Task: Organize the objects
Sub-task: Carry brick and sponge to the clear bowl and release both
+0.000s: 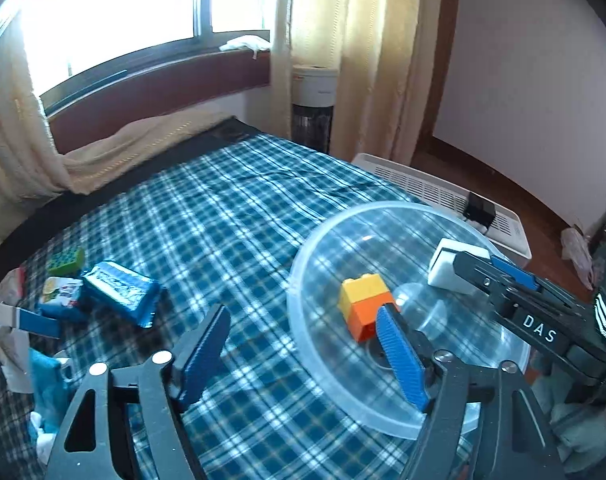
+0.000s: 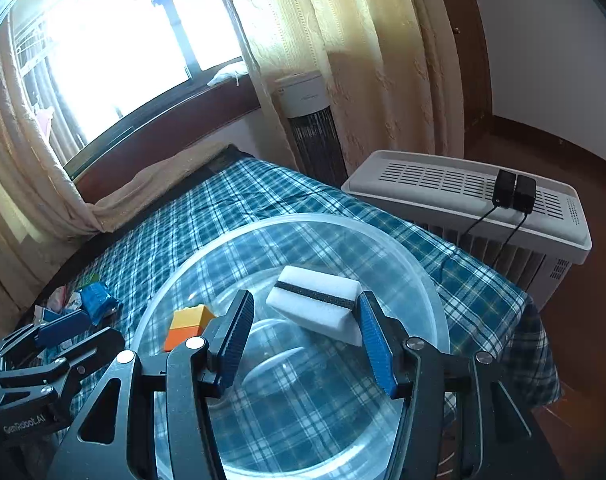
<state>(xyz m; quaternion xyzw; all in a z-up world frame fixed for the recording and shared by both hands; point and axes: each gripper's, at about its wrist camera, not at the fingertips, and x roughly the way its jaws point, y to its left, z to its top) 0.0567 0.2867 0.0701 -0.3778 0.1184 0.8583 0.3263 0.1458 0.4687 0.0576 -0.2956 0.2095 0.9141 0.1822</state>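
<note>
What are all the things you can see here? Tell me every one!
Clear plastic bowl: one, see-through, on the checked cloth, near its right edge.
Toy brick stack: one, yellow on orange, inside the bowl.
Sponge: one, white with a black stripe, over the bowl, between the right tongs' pads.
Green toy brick: one, far left on the cloth.
Blue snack packet: one, left on the cloth.
Small printed packet: one, white and blue, beside the blue one.
Checked cloth: one, blue and white, covering the table.
Air purifier: one, white, right of the table, two black adapters on top.
Tower fan: one, white and black, by the curtain.
Left tongs: open, at the bowl's rim.
Right tongs: open, around the sponge.
</note>
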